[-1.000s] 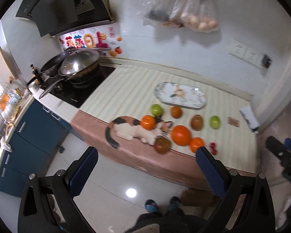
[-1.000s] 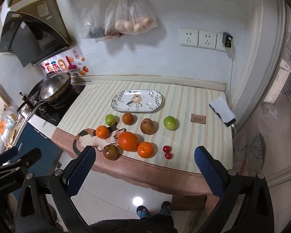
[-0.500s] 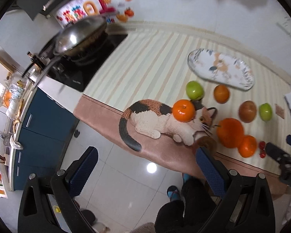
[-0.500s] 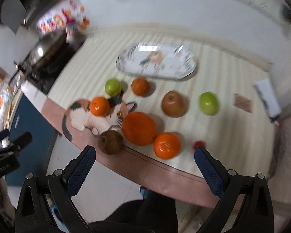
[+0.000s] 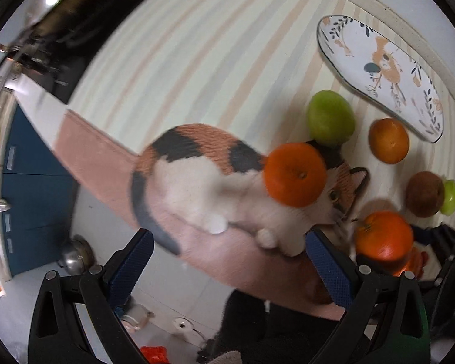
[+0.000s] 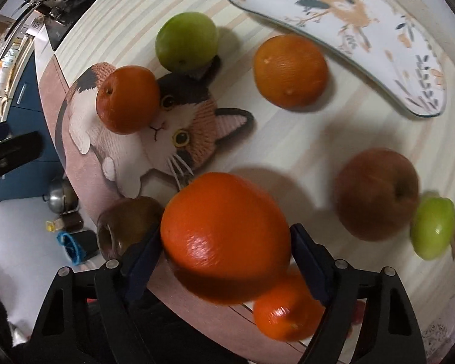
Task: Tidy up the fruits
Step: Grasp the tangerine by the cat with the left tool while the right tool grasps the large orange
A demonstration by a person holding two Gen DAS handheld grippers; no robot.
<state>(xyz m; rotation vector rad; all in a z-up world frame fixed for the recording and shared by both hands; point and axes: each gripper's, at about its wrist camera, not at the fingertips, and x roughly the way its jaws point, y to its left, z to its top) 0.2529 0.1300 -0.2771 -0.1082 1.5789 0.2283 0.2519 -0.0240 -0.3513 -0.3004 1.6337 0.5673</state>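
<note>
Several fruits lie on the striped counter mat. My right gripper (image 6: pixel 226 253) is open, its fingers on either side of the large orange (image 6: pixel 224 236), which rests on the mat. Around it are a small orange (image 6: pixel 127 98) on the cat picture, a green apple (image 6: pixel 186 41), another orange (image 6: pixel 291 71), a brown apple (image 6: pixel 377 192), a second green apple (image 6: pixel 433 227), a brown fruit (image 6: pixel 121 226) and a front orange (image 6: pixel 285 309). My left gripper (image 5: pixel 229 257) is open and empty, short of the small orange (image 5: pixel 295 179). The floral plate (image 5: pixel 379 72) is empty.
The counter's front edge runs under both grippers, with tiled floor below. A wok and stove (image 5: pixel 54 15) stand at the far left. Blue cabinets (image 5: pixel 30 188) are below them. The plate (image 6: pixel 348 30) lies behind the fruit in the right wrist view.
Both grippers have moved down and in toward the counter. The right gripper's fingers now stand around the large orange. The left one now looks down on the cat picture and small orange.
</note>
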